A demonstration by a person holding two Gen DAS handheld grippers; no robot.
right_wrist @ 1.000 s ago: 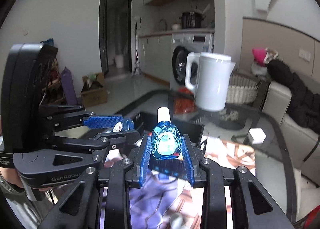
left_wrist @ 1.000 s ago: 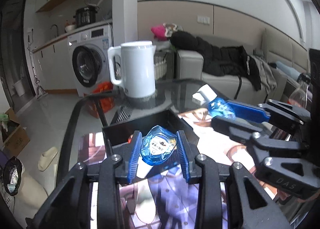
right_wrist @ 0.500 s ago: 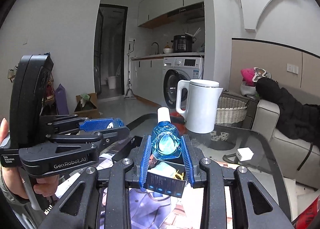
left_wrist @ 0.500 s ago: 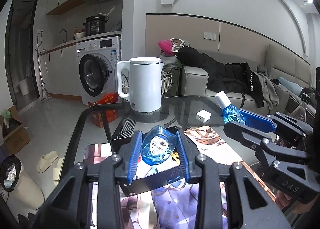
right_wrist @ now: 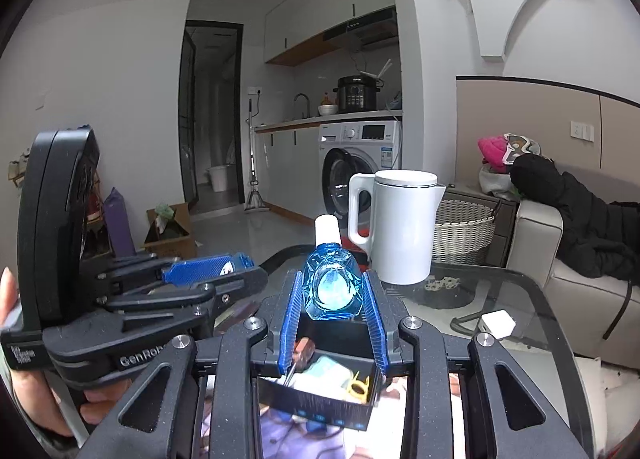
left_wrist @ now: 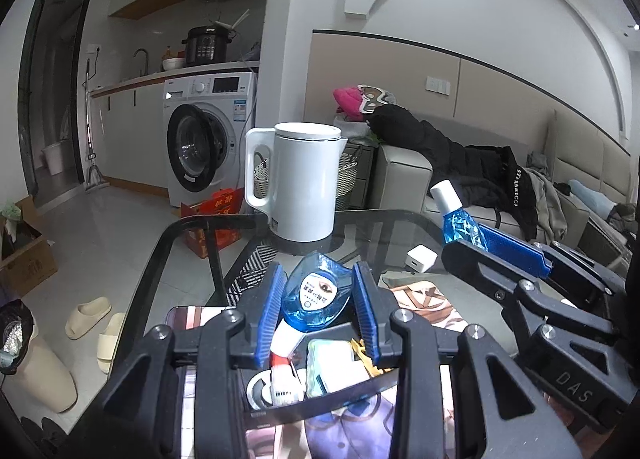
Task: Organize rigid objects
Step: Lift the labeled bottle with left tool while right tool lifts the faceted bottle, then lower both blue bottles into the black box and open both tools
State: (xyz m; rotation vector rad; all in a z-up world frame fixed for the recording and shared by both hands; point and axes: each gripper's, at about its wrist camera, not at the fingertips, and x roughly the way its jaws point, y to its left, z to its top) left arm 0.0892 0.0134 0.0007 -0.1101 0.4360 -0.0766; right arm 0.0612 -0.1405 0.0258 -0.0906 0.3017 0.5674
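My left gripper (left_wrist: 317,299) is shut on a small blue bottle (left_wrist: 314,297), held cap-down above an open black box (left_wrist: 320,407) that holds several small items. My right gripper (right_wrist: 331,297) is shut on a second blue bottle (right_wrist: 331,287) with a white cap, held upright above the same black box (right_wrist: 320,399). The right gripper with its bottle (left_wrist: 460,221) shows at the right in the left wrist view. The left gripper (right_wrist: 208,271) shows at the left in the right wrist view.
A white kettle (left_wrist: 302,197) stands at the far end of the glass table (left_wrist: 160,259). A small white charger (left_wrist: 420,259) lies right of the kettle. A printed mat (left_wrist: 420,299) lies under the box. A sofa (right_wrist: 560,291) is beyond the table.
Both grippers have risen and tilted up with their bottles. The black box now sits lower in both views, with its contents showing.
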